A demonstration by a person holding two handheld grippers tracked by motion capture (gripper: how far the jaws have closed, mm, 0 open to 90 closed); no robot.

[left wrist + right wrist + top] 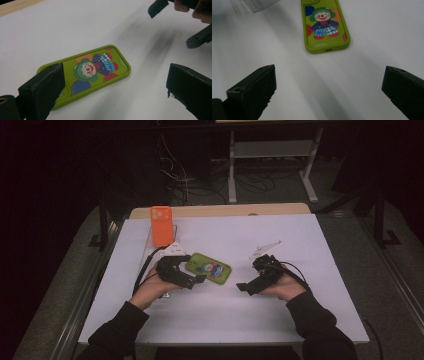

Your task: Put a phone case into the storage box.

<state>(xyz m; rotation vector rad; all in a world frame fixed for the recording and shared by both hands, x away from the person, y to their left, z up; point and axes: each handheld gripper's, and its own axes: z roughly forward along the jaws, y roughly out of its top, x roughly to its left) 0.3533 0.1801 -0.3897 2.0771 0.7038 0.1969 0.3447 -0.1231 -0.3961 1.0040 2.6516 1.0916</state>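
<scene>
A green phone case [210, 269] printed with a clown lies flat in the middle of the white table [225, 315]. My left gripper [196, 268] is at the case's left end, jaws open. In the left gripper view, one jaw overlaps the end of the case [100, 67] and the other stands well off to the side, so my left gripper [115, 80] has nothing clamped. My right gripper [248, 275] hangs open to the right of the case, apart from it. The right gripper view shows the case [325, 27] ahead of my right gripper [330, 75], beyond its wide jaws.
An orange phone case [161, 226] stands upright in a clear holder [174, 232] at the back left of the table. A corner of that holder [259, 5] appears in the right gripper view. Cables trail from both grippers. A wooden edge [220, 210] runs along the table's far side.
</scene>
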